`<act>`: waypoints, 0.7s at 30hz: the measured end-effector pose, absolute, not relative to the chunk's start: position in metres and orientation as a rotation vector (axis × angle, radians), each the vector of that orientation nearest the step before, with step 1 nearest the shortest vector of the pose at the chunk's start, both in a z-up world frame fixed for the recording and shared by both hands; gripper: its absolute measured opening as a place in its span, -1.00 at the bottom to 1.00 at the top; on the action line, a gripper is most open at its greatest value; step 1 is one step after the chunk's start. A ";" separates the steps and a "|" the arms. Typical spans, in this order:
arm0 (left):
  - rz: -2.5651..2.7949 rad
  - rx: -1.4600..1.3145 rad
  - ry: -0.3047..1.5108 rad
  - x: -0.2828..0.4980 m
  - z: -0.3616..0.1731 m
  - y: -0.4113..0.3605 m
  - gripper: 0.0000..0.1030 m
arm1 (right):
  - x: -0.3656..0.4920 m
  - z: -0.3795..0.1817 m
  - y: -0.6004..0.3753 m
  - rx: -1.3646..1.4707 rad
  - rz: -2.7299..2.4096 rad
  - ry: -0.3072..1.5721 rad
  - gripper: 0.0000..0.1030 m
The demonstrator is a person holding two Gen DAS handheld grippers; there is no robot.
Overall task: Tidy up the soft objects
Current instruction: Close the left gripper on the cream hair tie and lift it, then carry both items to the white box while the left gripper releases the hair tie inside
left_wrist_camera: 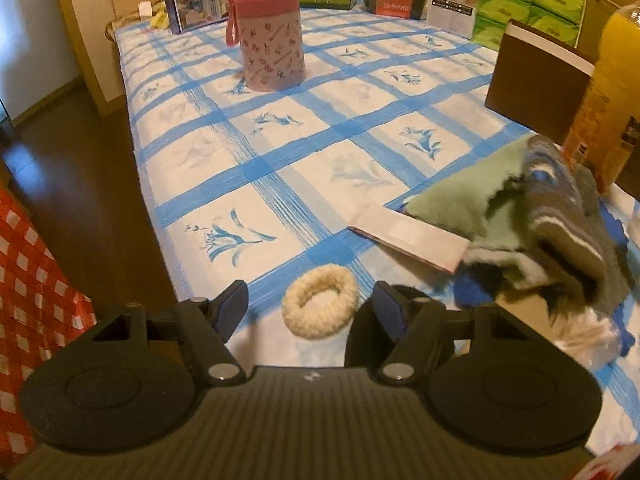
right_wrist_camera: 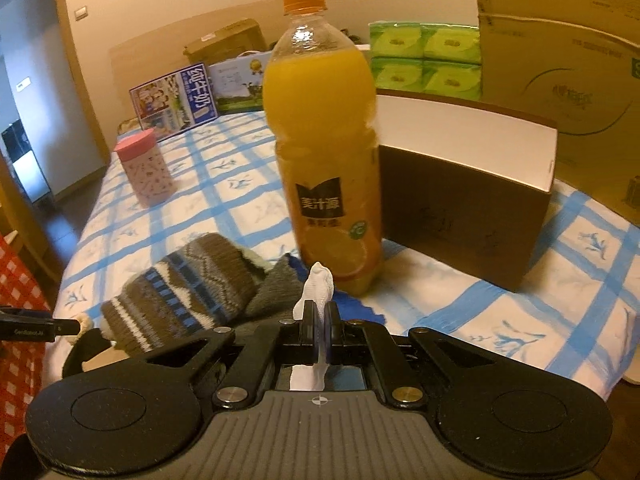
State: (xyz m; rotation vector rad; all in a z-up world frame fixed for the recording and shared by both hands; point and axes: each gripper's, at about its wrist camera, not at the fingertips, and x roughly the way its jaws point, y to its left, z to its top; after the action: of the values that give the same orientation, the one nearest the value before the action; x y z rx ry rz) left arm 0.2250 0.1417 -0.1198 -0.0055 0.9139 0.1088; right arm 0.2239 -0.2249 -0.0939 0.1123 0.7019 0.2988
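Cream fluffy scrunchie [left_wrist_camera: 320,300] between wide-spread jaws of left gripper [left_wrist_camera: 311,304], flat on blue-checked tablecloth [left_wrist_camera: 280,152].
Further right: green cloth [left_wrist_camera: 460,196] and brown patterned knit sock [left_wrist_camera: 568,220] heaped near table edge, orange juice bottle [right_wrist_camera: 324,140] upright behind, brown box [right_wrist_camera: 464,200] beside it; right gripper [right_wrist_camera: 319,316] pinched tight on white fabric piece [right_wrist_camera: 319,286].

A fuzzy cream ring [left_wrist_camera: 320,300] lay on the smooth printed tablecloth [left_wrist_camera: 280,184], near a coarse knitted sock [right_wrist_camera: 180,292], a glossy plastic bottle [right_wrist_camera: 322,140] and a matt cardboard box [right_wrist_camera: 464,216].
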 end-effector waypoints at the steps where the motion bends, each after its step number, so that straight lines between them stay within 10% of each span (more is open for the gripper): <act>1: 0.108 -0.017 0.921 0.228 -0.123 0.144 0.26 | 0.224 -0.094 -0.226 0.113 0.293 0.703 -0.94; 6: 0.096 -0.074 0.950 0.237 -0.134 0.153 0.16 | 0.227 -0.094 -0.231 0.120 0.263 0.711 -0.94; 14: 0.046 -0.010 0.962 0.239 -0.134 0.145 -0.65 | 0.225 -0.092 -0.240 0.127 0.239 0.708 -0.94; 21: 0.040 -0.019 0.922 0.231 -0.116 0.140 -0.68 | 0.219 -0.084 -0.248 0.147 0.237 0.685 -0.94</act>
State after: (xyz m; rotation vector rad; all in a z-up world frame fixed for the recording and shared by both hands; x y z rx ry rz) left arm 0.2311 0.1397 -0.1160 -0.0187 0.9218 0.0397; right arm 0.2190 -0.2483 -0.0844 0.1472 0.6848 0.2370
